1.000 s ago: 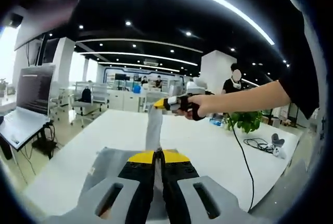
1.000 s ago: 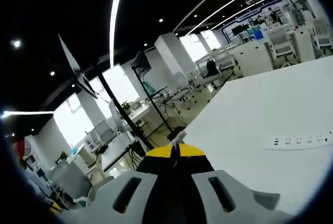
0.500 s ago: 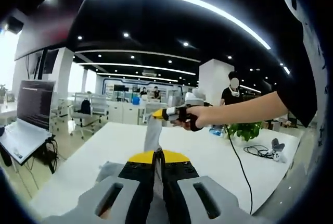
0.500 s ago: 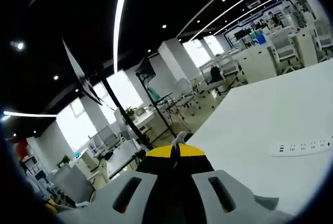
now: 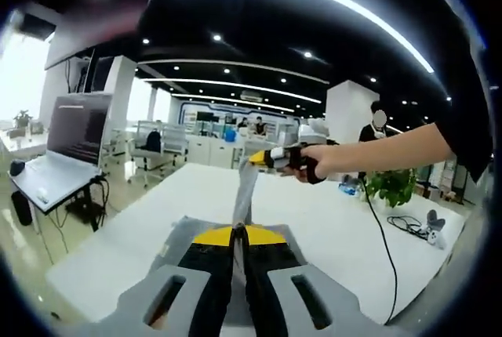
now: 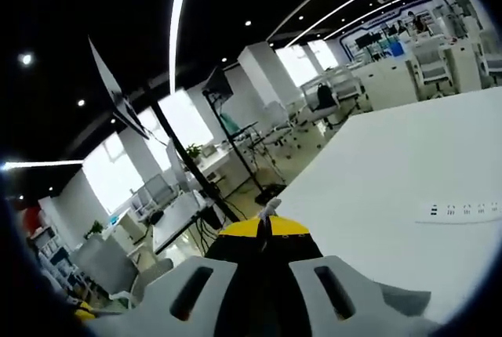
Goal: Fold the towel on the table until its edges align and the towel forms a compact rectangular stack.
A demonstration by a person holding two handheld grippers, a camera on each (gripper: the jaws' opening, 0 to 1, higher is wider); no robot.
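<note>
**One towel stretched between two tongs**

One grey towel [image 5: 245,196] hung taut above the white worktop [image 5: 329,235], its lower part draped on the surface. Left tongs [image 5: 238,231] were clenched on one edge; right tongs [image 5: 261,157], in a person's hand [image 5: 318,161], pinched the far edge. A power strip [image 6: 463,211] lay nearby.

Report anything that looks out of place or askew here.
The towel is off flat: both grippers pinch it, the right gripper holding one end up so it hangs as a twisted strip, the rest rumpled on the table. Expected mid-fold; nothing damaged.
</note>
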